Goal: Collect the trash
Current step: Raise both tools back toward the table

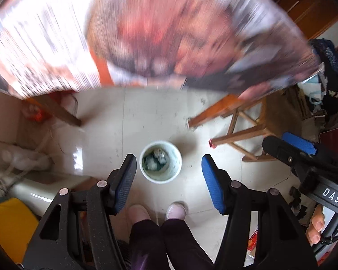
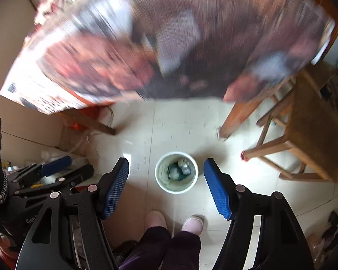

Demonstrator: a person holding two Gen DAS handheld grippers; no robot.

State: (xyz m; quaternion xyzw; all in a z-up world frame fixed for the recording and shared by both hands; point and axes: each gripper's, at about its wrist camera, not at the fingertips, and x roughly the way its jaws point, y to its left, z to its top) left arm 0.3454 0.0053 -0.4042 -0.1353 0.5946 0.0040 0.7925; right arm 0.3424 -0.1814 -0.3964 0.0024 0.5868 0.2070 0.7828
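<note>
A white round bin (image 1: 160, 162) stands on the pale tiled floor, with crumpled pieces of trash (image 1: 156, 160) inside. It also shows in the right wrist view (image 2: 176, 172). My left gripper (image 1: 169, 168) is open and empty, held high above the bin with the bin between its fingers. My right gripper (image 2: 166, 175) is open and empty, also high above the bin. The right gripper shows at the right edge of the left wrist view (image 1: 299, 148), and the left gripper at the left edge of the right wrist view (image 2: 54, 168).
A table with a printed cloth (image 1: 146, 33) fills the top of both views, blurred. A wooden stool (image 2: 304, 135) stands to the right. Table legs (image 1: 63, 114) stand beyond the bin. The person's feet (image 1: 155, 211) are below the grippers. Clutter lies at the left.
</note>
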